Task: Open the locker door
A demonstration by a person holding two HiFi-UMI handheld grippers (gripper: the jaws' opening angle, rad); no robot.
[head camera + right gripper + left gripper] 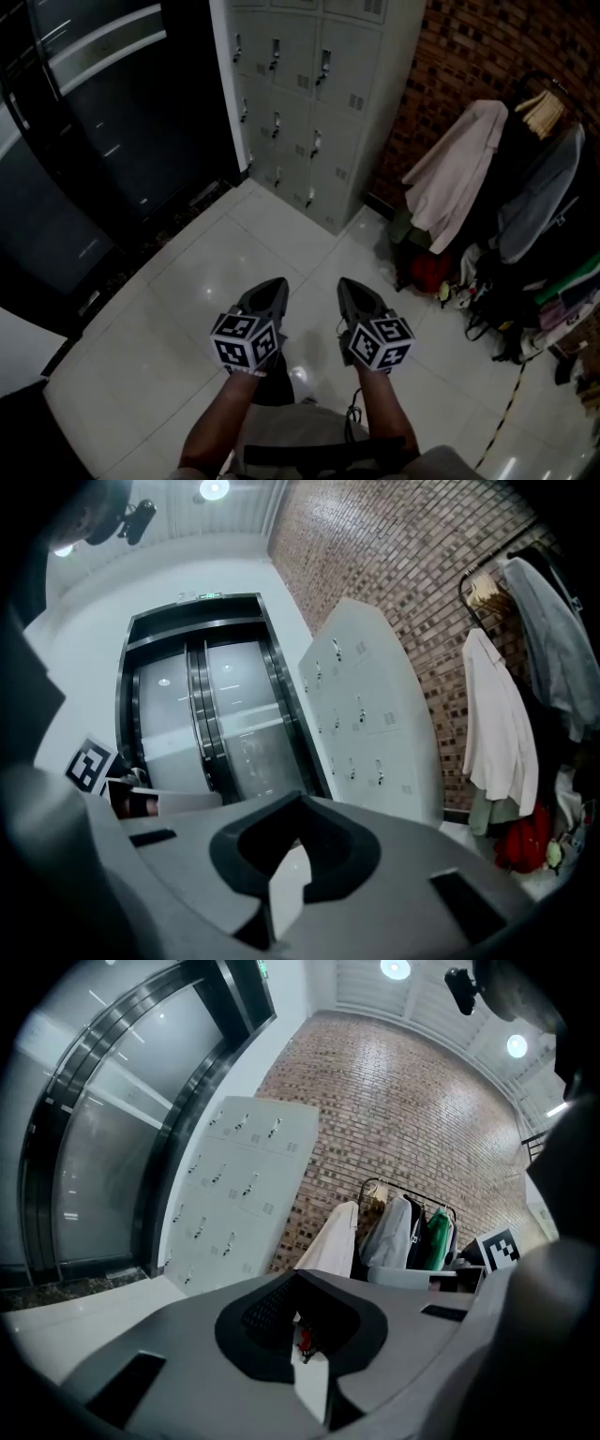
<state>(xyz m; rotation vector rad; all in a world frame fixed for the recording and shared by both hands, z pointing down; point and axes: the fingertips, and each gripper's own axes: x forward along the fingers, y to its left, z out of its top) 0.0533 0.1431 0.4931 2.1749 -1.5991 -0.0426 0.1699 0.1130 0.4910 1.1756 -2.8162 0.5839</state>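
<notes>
**Not at the lockers yet, both claws shut and empty**

Looks like the approach step to me. The lockers (309, 103) stand well apart from me across the floor (187, 309), in the corner between the dark glass doors (112, 141) and the brick wall (469, 47). The left claw (277, 282) and right claw (348, 283) hang low, side by side over the tiles, each pinched to a point with nothing in it. Count: two claws, one bank of lockers, and three columns of doors. The rows run off the top, so no total. Every door I can see looks closed and has a small handle. There's one clothes rack (539, 103) off to the right. Next move, my guess: walk up, pick a door, open one claw, line it up on that little handle, then pull.
</notes>
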